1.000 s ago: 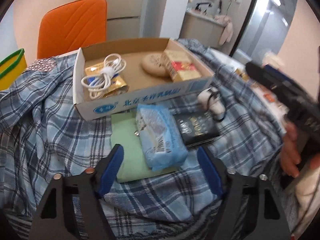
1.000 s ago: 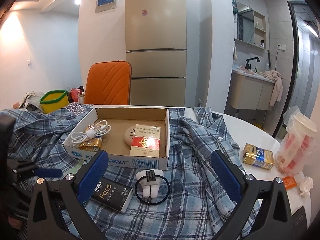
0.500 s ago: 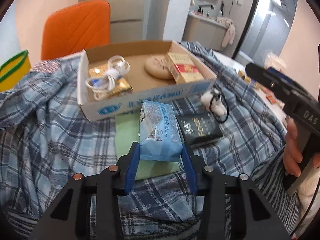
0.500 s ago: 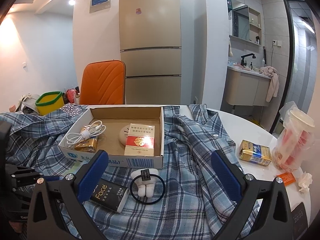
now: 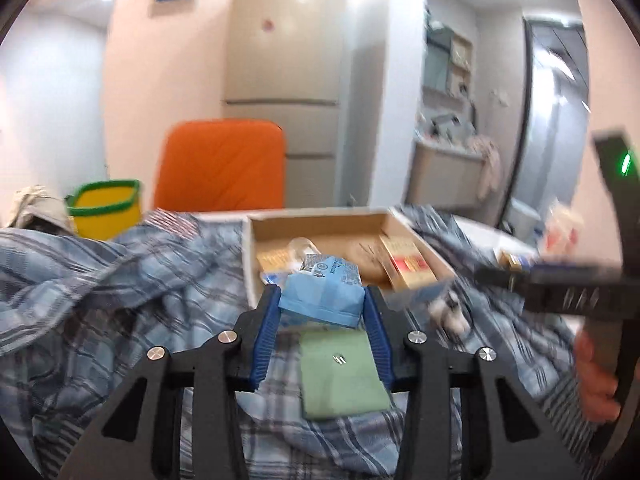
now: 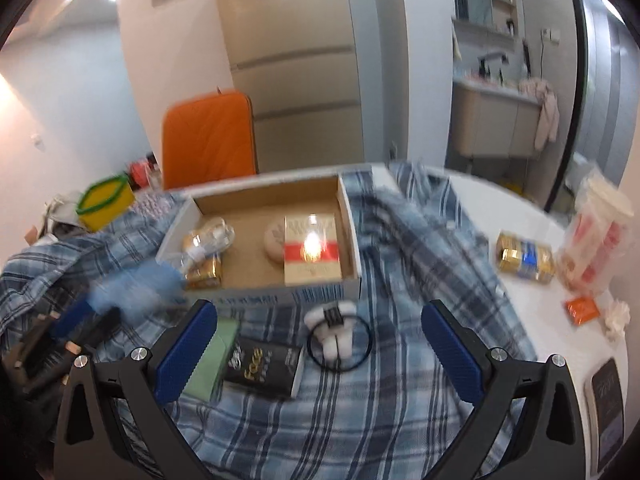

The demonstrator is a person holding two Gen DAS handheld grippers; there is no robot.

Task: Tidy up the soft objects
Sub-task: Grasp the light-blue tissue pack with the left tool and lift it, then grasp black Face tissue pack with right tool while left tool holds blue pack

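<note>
Clamping a blue tissue pack (image 5: 322, 294) between its blue pads, the left gripper (image 5: 323, 320) holds it off the plaid shirt (image 5: 120, 300), above the green cloth (image 5: 340, 372), with the cardboard box (image 5: 320, 222) at twelve o'clock. The right gripper (image 6: 320, 348) hangs with jaws wide apart over the black box (image 6: 262, 366) and hair tie (image 6: 340, 342).

The one word showing clearly is "Face", standing in pale letters on the lid of the black box (image 6: 262, 366) lying on the plaid cloth in the right wrist view; the characters beside it are blurring out. The blue tissue pack (image 5: 322, 294) is showing a barcode and small print on its end, too smeared to read. The cardboard box front (image 6: 280, 296) is carrying a barcode and blue characters, perhaps Chinese, not legible.
</note>
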